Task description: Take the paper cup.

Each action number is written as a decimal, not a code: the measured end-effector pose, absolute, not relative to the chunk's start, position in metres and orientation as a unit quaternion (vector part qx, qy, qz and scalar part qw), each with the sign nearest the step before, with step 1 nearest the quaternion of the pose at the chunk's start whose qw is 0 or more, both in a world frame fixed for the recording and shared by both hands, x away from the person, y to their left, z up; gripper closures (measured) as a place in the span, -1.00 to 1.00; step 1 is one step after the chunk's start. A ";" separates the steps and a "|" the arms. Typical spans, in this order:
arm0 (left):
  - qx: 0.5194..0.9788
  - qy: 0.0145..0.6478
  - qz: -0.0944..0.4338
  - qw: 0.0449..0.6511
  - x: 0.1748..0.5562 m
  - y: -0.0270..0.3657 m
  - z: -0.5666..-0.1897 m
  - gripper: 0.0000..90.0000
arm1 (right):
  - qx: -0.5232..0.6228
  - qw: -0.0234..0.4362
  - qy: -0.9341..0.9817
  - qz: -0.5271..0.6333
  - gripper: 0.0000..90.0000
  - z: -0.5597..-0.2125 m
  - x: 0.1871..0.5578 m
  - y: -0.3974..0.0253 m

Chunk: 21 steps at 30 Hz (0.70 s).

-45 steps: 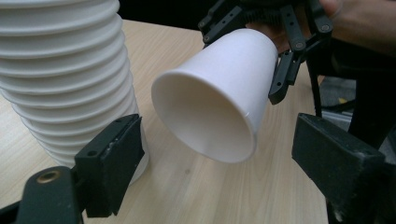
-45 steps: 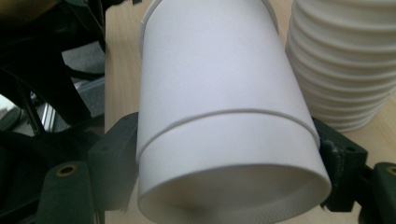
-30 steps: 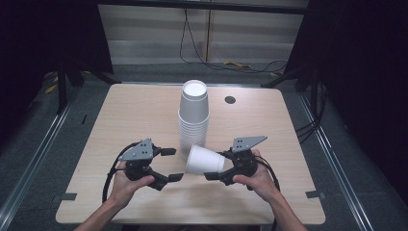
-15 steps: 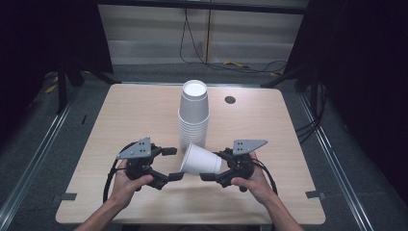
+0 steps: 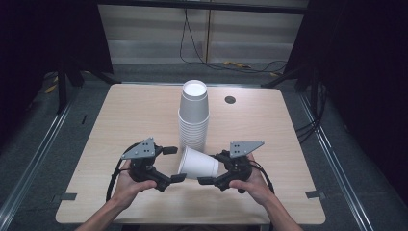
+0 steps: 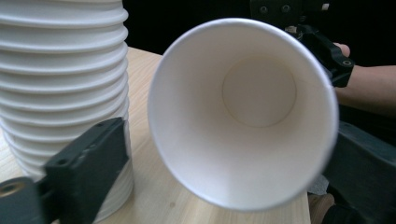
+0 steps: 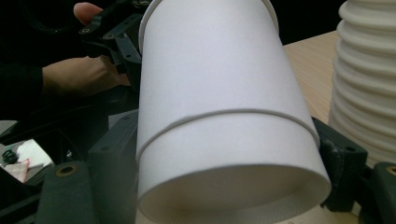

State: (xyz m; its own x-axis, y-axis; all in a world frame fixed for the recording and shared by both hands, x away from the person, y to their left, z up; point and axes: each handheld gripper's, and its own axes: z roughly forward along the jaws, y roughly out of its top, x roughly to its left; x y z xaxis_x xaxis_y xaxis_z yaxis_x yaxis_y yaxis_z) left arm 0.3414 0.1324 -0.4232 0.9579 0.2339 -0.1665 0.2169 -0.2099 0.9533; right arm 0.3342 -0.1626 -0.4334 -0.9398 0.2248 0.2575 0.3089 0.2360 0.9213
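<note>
We grip a sideways cup (image 5: 198, 164) with our right gripper (image 5: 211, 168) low in the middle; our left gripper's (image 5: 172, 164) fingers stay spread at its mouth.

Table evenly lit, surroundings dark; close-ups seem slightly soft.
</note>
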 end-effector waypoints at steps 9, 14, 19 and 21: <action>0.784 0.129 0.000 0.607 0.339 0.123 -0.424 -1.00 | -0.154 0.044 -0.788 -0.595 -0.50 -0.432 0.331 -0.158; 0.783 0.119 -0.013 0.611 0.338 0.120 -0.424 -1.00 | -0.145 0.052 -0.792 -0.591 -0.50 -0.432 0.330 -0.154; 0.783 0.108 -0.020 0.612 0.337 0.118 -0.424 -0.95 | -0.137 0.054 -0.794 -0.590 -0.50 -0.432 0.329 -0.152; 0.782 0.103 -0.023 0.614 0.337 0.117 -0.425 -0.90 | -0.137 0.052 -0.795 -0.589 -0.50 -0.432 0.328 -0.152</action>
